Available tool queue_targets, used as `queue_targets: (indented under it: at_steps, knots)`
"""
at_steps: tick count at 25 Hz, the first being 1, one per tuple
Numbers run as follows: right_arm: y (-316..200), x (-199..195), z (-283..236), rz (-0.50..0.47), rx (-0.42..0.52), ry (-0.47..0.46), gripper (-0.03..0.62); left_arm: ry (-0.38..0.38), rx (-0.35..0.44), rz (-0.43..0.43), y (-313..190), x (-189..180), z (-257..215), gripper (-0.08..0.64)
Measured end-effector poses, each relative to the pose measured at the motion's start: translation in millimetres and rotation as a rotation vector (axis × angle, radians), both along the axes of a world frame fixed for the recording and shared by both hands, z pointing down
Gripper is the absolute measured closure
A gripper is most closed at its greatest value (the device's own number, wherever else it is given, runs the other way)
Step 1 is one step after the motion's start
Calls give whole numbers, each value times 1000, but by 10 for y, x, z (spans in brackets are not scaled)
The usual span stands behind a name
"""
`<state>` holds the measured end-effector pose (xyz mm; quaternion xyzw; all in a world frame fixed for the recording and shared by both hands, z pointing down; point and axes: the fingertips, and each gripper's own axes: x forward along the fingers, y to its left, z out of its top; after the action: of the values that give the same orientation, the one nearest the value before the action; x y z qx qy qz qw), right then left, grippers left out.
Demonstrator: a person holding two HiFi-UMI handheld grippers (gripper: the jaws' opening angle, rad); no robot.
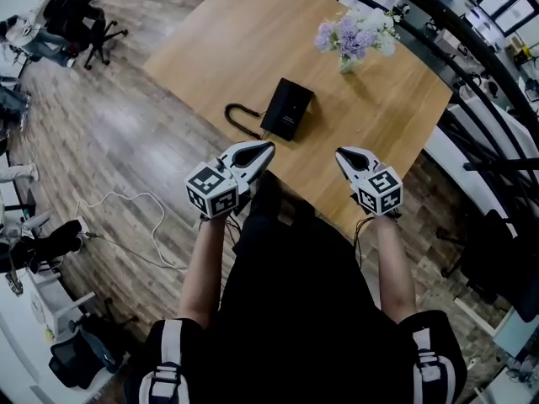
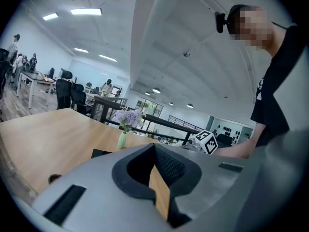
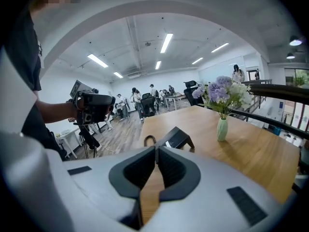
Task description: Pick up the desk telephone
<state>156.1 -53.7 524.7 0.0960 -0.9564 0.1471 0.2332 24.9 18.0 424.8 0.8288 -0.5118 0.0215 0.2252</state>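
Closed, empty left hand-held gripper (image 1: 268, 147) and right hand-held gripper (image 1: 341, 152) hover over table (image 1: 189, 82) edge, near desk telephone (image 1: 288, 108).

Open-plan office. Evidence: rows of desks (image 2: 30, 75) with swivel chairs (image 1: 82, 17), people (image 3: 134, 98) standing among them, ceiling strip lights (image 3: 166, 42) and a wood-plank floor (image 1: 109, 133). A large wooden table (image 1: 219, 49) carries a phone (image 1: 287, 108) and a vase of flowers (image 1: 352, 39). A black railing (image 3: 280, 93) borders one side.
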Motion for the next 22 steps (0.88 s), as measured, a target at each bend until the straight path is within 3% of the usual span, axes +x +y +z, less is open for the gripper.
queue_targets:
  at_steps: [8, 15, 22]
  knots:
    - [-137, -245, 213, 76, -34, 71, 566, 8, -36, 80, -275, -489, 121, 538]
    - [-224, -747, 212, 141, -45, 77, 566, 48, -59, 154, -530, -943, 273, 538]
    - [-276, -1051, 197, 259, -39, 57, 566, 81, -70, 279, -728, -1144, 419, 538]
